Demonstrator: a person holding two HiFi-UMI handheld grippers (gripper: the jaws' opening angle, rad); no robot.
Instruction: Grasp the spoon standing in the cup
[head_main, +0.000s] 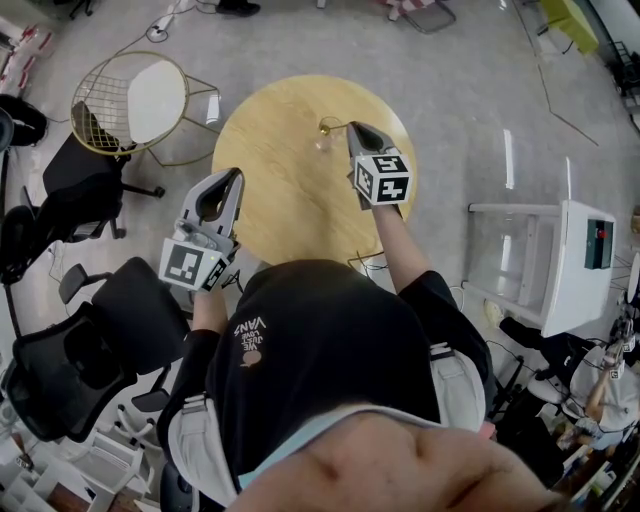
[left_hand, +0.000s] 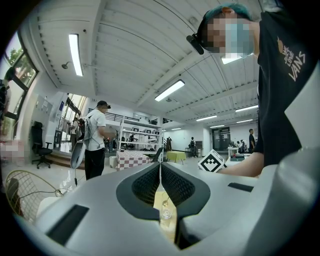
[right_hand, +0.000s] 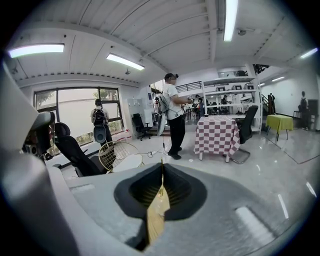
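Observation:
A small clear cup (head_main: 323, 141) stands at the far side of the round wooden table (head_main: 290, 200). A thin gold spoon (head_main: 336, 125) leans out of it to the right. My right gripper (head_main: 354, 128) has its tips at the spoon's handle end, and its jaws look shut on it. In the right gripper view a gold sliver, the spoon (right_hand: 161, 172), shows between the closed tips of the right gripper (right_hand: 161, 167). My left gripper (head_main: 236, 175) hovers over the table's left edge, shut and holding nothing. In the left gripper view the cup (left_hand: 165, 215) shows below the closed left gripper (left_hand: 160, 167).
A gold wire chair with a white seat (head_main: 140, 100) stands left of the table. Black office chairs (head_main: 70, 360) crowd the near left. A white cabinet (head_main: 560, 265) is at the right. A person in a white shirt (right_hand: 174, 115) stands farther back in the room.

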